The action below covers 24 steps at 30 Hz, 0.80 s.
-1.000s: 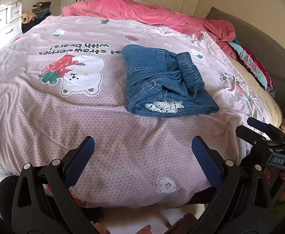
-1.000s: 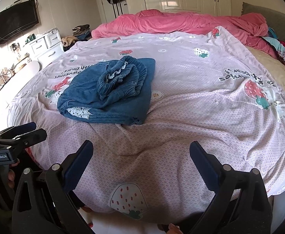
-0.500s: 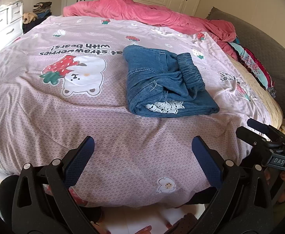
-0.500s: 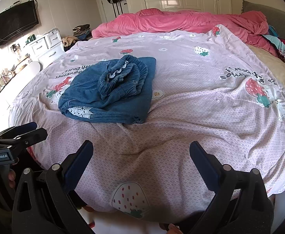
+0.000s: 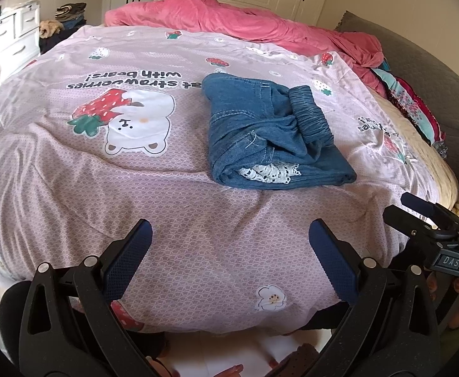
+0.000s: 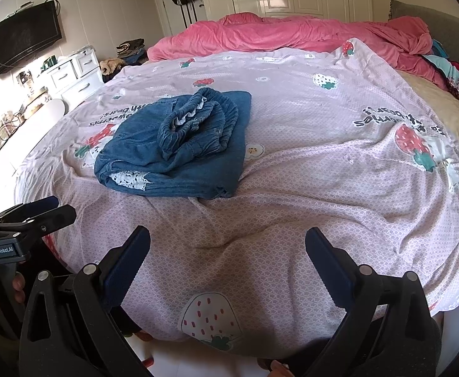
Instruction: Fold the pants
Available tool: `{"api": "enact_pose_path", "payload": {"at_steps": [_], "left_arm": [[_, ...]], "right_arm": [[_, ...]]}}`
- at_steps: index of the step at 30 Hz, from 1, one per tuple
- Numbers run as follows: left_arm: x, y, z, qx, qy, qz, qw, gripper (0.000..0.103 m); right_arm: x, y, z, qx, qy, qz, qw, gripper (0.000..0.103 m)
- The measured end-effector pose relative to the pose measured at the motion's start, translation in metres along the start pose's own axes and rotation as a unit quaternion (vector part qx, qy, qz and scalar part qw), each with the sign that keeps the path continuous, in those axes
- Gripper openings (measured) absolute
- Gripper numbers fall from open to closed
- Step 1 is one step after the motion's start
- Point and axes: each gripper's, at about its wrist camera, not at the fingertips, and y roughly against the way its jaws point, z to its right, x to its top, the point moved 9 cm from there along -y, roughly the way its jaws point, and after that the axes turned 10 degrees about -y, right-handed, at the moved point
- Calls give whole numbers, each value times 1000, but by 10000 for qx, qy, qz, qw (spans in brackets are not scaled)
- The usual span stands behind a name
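Almost nothing has changed: the pants (image 5: 270, 135) lie folded at 12 o'clock on the bed (image 5: 72, 188); the left gripper (image 5: 229, 248) and right gripper (image 6: 228, 248) stay back, wide open, empty. The fold looks done.

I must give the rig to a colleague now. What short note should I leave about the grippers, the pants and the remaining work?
Left gripper: open, empty, held back at the near bed edge.
Right gripper: open, empty, also back from the cloth.
Pants: blue denim bundle on the pink bedspread, folded, elastic waistband bunched on top, white lace showing at the near edge.
Left: probably only flatten the waistband, if a neater fold is wanted.
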Motion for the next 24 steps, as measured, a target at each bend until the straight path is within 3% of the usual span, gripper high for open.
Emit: {"api": "enact_pose_path", "payload": {"at_steps": [24], "left_arm": [[-1, 0, 1, -3, -15, -25, 10000, 94]], "right_arm": [[0, 1, 1, -23, 11, 2, 10000, 99]]}}
